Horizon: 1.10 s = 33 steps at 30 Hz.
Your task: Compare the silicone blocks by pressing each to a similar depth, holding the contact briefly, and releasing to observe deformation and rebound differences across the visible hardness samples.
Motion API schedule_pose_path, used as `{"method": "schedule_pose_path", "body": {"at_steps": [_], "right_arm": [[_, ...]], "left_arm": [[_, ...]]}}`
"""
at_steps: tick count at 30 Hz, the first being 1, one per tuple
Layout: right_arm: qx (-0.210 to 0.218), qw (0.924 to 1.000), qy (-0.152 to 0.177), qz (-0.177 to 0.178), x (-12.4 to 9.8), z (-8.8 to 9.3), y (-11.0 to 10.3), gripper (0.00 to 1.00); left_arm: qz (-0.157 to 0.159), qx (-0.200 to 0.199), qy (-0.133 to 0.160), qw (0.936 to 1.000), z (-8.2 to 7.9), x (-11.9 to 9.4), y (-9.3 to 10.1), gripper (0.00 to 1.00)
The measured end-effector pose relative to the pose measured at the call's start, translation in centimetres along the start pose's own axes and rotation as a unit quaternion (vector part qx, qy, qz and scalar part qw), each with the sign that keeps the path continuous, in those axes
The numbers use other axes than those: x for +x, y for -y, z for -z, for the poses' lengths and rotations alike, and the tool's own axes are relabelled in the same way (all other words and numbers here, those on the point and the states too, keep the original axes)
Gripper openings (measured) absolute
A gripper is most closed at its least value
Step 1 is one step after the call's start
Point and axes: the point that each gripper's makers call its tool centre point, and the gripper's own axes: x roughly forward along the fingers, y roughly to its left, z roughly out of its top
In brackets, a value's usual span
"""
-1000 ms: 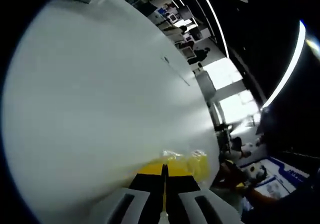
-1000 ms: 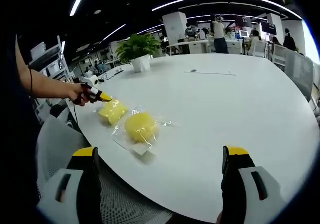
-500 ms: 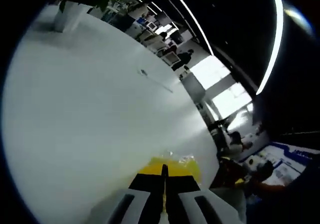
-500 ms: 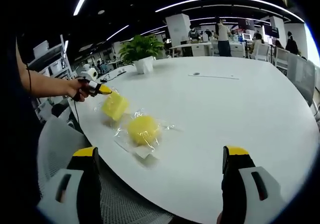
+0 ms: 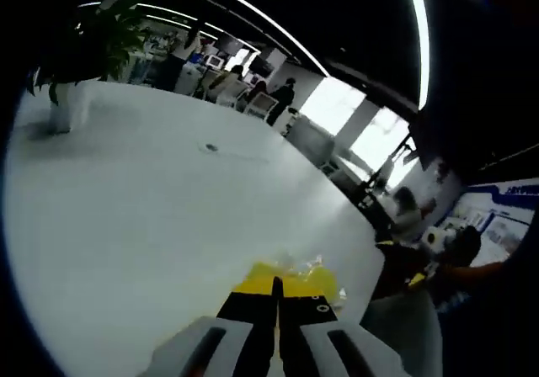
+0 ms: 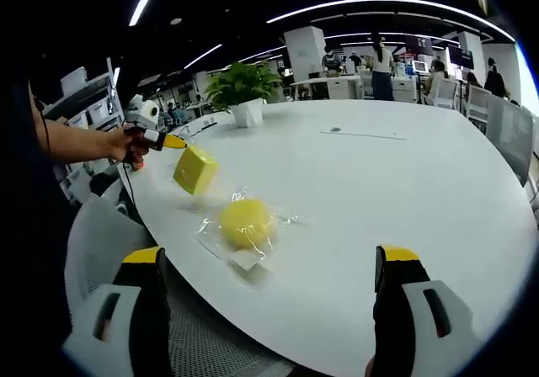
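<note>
Square silicone block (image 6: 194,169) hangs bagged above white table (image 6: 404,200), clamped by left gripper (image 6: 165,141). Round block (image 6: 244,222) rests on table; right gripper (image 6: 269,289) spread wide, empty. Advice: set square down flat, then press each equally.

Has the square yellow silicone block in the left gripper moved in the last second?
Yes. The square yellow silicone block, pinched by the left gripper, has risen off the white table, away from the round bagged yellow block.

We observed a white worktop (image 6: 404,192) bearing a potted plant (image 6: 242,91), under ceiling light strips (image 6: 379,2), with bright windows (image 5: 337,108) beyond.
</note>
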Motion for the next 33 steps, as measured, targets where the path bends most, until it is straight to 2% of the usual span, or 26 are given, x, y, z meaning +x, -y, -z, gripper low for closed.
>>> {"method": "schedule_pose_path", "body": {"at_steps": [5,6,8,12,14,19,24,29,33], "right_arm": [[-0.004,1.0,0.004,0.0,-0.1,-0.5,-0.1,0.96],[-0.005,1.0,0.005,-0.002,-0.1,-0.6,-0.2,0.96],[-0.007,0.9999,0.007,-0.004,-0.2,-0.8,-0.4,0.96],[-0.008,0.9998,0.017,-0.008,-0.2,-1.6,-0.5,0.96],[-0.013,0.9997,0.02,-0.011,-0.1,-2.0,-0.7,0.96],[-0.024,0.9991,0.03,-0.02,-0.1,-3.6,-1.2,0.96],[-0.034,0.9973,0.06,-0.026,-0.5,-6.4,-1.8,0.96],[-0.041,0.9952,0.083,-0.03,-0.7,-8.7,-2.0,0.96],[-0.045,0.9942,0.091,-0.035,-0.6,-9.7,-2.3,0.96]], "left_arm": [[0.006,0.051,0.026,0.9983,-1.9,-0.5,1.2,0.0],[-0.008,0.072,0.03,0.9969,-2.4,-0.7,1.1,0.0],[0.002,0.093,0.036,0.9951,-3.2,-0.9,2.3,0.0],[0.014,0.108,0.047,0.9929,-4.8,-1.3,3.9,0.0],[0.016,0.136,0.045,0.9895,-5.4,-1.5,4.7,0.0],[0.04,0.154,0.061,0.9854,-7.3,-2.0,7.6,0.0],[0.053,0.158,0.116,0.9792,-10.7,-3.6,9.7,0.0],[0.071,0.17,0.133,0.9739,-12.5,-4.7,11.4,0.0],[0.077,0.169,0.142,0.9722,-13.1,-5.0,11.9,0.0]]}}
